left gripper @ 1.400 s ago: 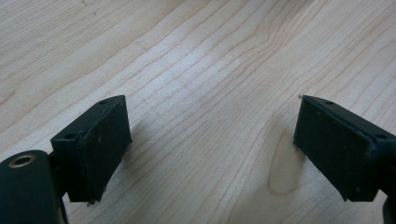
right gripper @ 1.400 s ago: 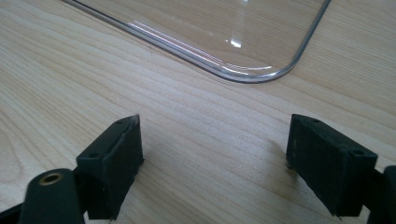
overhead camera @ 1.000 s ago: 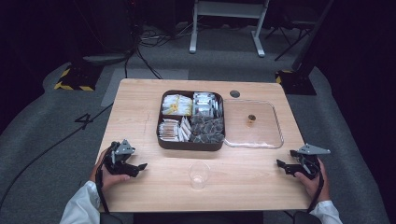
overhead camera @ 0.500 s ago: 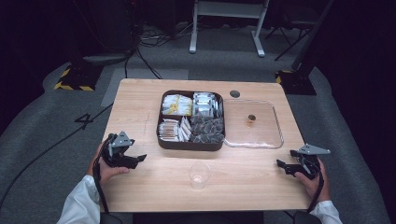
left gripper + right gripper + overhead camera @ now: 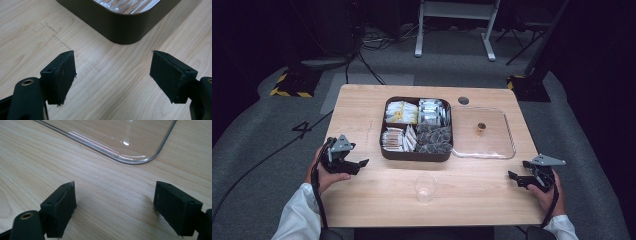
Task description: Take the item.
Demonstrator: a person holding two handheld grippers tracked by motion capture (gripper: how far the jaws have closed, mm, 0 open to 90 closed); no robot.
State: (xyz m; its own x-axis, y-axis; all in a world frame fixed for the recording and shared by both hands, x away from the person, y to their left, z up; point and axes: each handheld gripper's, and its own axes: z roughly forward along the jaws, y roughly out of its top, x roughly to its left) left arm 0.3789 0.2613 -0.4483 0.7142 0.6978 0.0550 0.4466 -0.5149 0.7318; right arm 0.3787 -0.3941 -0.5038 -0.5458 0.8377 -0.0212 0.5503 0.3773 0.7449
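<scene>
A dark brown box (image 5: 416,154) with four compartments of tea packets and sachets sits mid-table; its rounded corner (image 5: 125,32) fills the top of the left gripper view. Right of the box lies its clear lid (image 5: 492,145) with a small knob, and one lid corner (image 5: 140,158) appears in the right gripper view. A clear plastic cup (image 5: 425,187) stands upright near the front edge. My left gripper (image 5: 360,165) is open over bare wood just left of the box, jaws wide apart (image 5: 112,75). My right gripper (image 5: 514,177) is open near the front right, jaws apart (image 5: 115,202), holding nothing.
The wooden table (image 5: 362,110) has a round cable hole (image 5: 463,100) at the back right. Dark floor, cables and a white stand frame (image 5: 454,25) lie beyond the far edge. Bare wood stretches between the cup and each gripper.
My left gripper has moved forward and to the right, closer to the box's near-left corner. The right gripper has stayed put.
</scene>
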